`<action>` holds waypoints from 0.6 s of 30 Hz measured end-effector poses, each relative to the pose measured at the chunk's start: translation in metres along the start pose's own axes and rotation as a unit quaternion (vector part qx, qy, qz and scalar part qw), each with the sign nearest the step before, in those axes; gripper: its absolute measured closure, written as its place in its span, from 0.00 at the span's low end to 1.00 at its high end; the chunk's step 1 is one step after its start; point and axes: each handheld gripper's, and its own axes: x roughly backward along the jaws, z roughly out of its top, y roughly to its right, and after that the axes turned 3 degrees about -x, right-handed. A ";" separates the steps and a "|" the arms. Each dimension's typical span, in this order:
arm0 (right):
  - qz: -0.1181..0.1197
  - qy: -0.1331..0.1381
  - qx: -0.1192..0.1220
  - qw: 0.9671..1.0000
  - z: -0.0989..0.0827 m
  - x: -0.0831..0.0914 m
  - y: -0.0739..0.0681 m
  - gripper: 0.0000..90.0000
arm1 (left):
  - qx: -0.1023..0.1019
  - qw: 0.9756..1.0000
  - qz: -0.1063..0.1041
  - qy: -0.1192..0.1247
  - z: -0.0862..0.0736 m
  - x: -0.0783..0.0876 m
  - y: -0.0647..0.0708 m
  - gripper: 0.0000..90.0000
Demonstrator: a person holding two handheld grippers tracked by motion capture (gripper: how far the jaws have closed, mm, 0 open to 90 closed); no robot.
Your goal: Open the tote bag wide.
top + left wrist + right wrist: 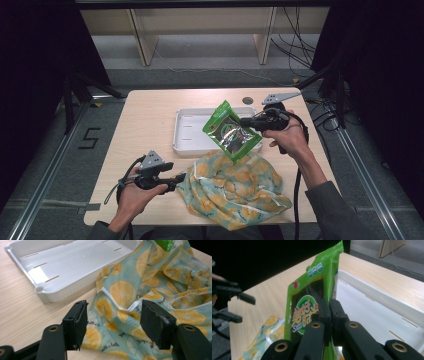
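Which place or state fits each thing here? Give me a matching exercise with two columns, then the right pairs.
Things:
1. green snack packet
2. lemon-print bag
3. white tray
4. left gripper

Places or states:
A. lies crumpled on the near part of the table
B. jaws apart, at the bag's edge, with nothing pinched
C. held up in the air, clamped in the right gripper
D. sits flat on the table, nothing seen in it

Pairs: 1-C, 2-A, 3-D, 4-B
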 end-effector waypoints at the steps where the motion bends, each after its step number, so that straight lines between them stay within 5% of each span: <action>1: -0.002 0.004 -0.002 1.000 0.001 -0.001 0.003 1.00 | 0.006 1.000 0.008 0.007 -0.002 0.001 0.001 0.42; 7: -0.016 0.011 -0.029 0.999 0.005 -0.004 0.016 1.00 | -0.007 1.000 0.015 -0.005 -0.011 0.013 -0.002 0.41; 9: -0.028 0.013 -0.025 0.999 0.007 -0.004 0.020 1.00 | 0.008 1.000 0.018 0.007 -0.013 0.014 0.000 0.40; 15: -0.035 0.019 -0.073 0.997 0.006 -0.012 0.032 1.00 | -0.010 1.000 0.020 -0.013 -0.019 0.023 0.002 0.38; 17: -0.038 0.022 -0.080 0.996 0.005 -0.016 0.036 1.00 | -0.002 1.000 0.018 -0.006 -0.020 0.023 0.004 0.38; 18: -0.044 0.029 -0.060 0.997 0.005 -0.019 0.041 1.00 | -0.013 1.000 0.017 -0.013 -0.020 0.025 0.004 0.37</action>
